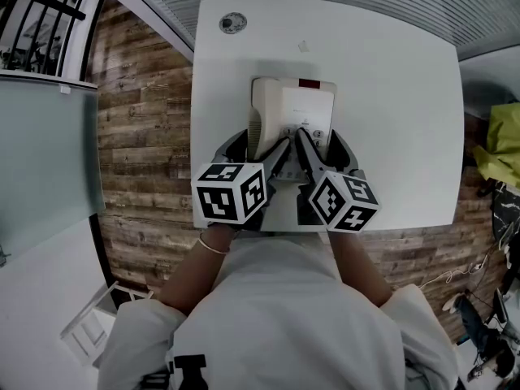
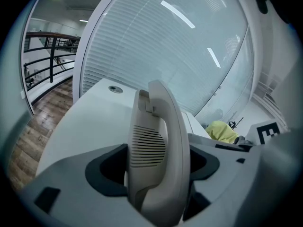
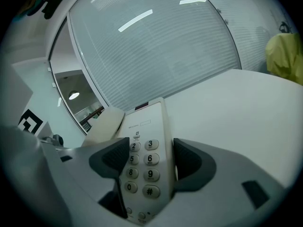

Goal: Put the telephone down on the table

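Observation:
A beige desk telephone (image 1: 294,104) lies over the near middle of the white table (image 1: 398,96). Its handset (image 2: 156,145) runs along its left side. My left gripper (image 1: 256,149) is shut on that handset, which stands on edge between the dark pads (image 2: 106,167). My right gripper (image 1: 321,140) is shut on the right part of the telephone's body, with the keypad (image 3: 142,167) between its pads (image 3: 189,160). The near end of the telephone is hidden behind both grippers. I cannot tell whether its underside touches the table.
A round cable grommet (image 1: 232,23) sits at the table's far left corner, with a small pale scrap (image 1: 303,46) beyond the telephone. Wooden floor (image 1: 138,136) lies left of the table. A ribbed glass wall rises behind it. Yellow cloth (image 1: 500,145) lies off the right edge.

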Tool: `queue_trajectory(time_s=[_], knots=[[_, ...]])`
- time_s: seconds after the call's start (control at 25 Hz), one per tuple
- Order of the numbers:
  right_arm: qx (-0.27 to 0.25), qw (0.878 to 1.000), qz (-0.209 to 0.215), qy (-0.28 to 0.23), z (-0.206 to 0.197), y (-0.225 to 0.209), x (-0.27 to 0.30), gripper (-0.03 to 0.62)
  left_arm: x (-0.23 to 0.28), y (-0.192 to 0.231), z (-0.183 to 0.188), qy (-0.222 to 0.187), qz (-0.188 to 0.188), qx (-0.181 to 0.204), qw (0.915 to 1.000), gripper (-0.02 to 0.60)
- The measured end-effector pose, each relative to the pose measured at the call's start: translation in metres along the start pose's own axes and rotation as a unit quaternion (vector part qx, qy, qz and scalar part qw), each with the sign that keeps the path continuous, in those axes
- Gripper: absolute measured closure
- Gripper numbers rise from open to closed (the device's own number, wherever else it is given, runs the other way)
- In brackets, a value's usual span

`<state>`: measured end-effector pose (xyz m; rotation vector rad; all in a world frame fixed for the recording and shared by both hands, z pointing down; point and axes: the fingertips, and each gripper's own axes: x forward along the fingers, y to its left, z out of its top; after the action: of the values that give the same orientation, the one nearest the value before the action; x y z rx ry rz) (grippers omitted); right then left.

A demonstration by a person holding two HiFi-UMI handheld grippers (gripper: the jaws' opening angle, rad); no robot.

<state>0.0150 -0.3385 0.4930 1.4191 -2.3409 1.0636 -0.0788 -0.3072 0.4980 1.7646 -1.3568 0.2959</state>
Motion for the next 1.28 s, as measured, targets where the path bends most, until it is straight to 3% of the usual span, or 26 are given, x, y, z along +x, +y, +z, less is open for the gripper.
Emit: queue_trajectory(time_s=[1.28], knots=[[0.010,1.000,-0.011,0.024,-0.027,-0.008,0.008,0.289,0.010,0.015,-0.023,0.023,0.007,-0.016,0.9996,0.235]])
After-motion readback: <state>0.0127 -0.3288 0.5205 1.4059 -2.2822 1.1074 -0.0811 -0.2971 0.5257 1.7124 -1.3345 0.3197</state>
